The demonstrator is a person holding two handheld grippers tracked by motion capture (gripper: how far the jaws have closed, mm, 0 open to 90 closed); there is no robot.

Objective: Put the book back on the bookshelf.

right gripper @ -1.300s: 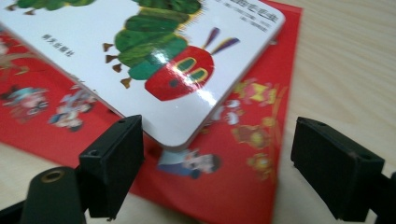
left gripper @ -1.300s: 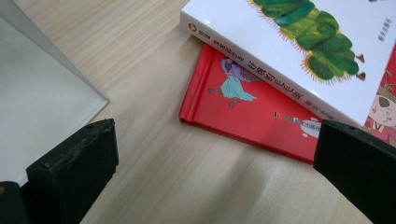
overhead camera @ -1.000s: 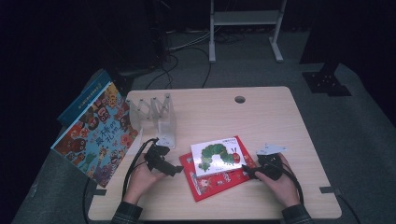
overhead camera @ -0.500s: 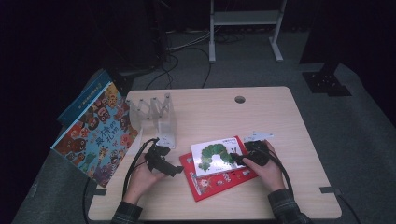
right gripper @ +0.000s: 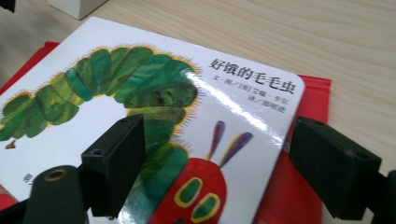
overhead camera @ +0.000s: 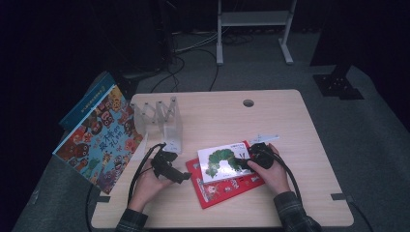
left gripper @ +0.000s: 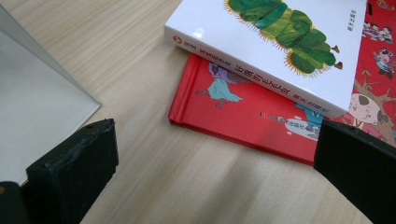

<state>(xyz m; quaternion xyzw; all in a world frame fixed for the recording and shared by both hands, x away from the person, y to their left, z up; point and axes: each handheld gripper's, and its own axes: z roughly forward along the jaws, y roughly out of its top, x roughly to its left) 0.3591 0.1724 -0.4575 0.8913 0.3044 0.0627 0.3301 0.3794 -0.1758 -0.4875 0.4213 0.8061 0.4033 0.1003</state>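
A white book with a green caterpillar on its cover [overhead camera: 223, 162] [left gripper: 280, 46] [right gripper: 154, 121] lies on top of a red picture book [overhead camera: 225, 188] [left gripper: 261, 116] [right gripper: 313, 98] near the table's front. My right gripper [overhead camera: 245, 162] [right gripper: 215, 168] is open, hovering over the white book's right end with its jaws wide apart. My left gripper [overhead camera: 181, 176] [left gripper: 215, 172] is open, low over the bare table just left of the red book's corner, holding nothing.
A clear plastic book rack [overhead camera: 162, 121] [left gripper: 32, 102] stands at the left middle of the wooden table [overhead camera: 290, 125]. A large colourful book [overhead camera: 99, 137] overhangs the table's left edge. A small white strip [overhead camera: 263, 138] lies behind my right gripper.
My right gripper has moved left from beside the books until it is over the white book's right end. The left gripper has stayed in place.
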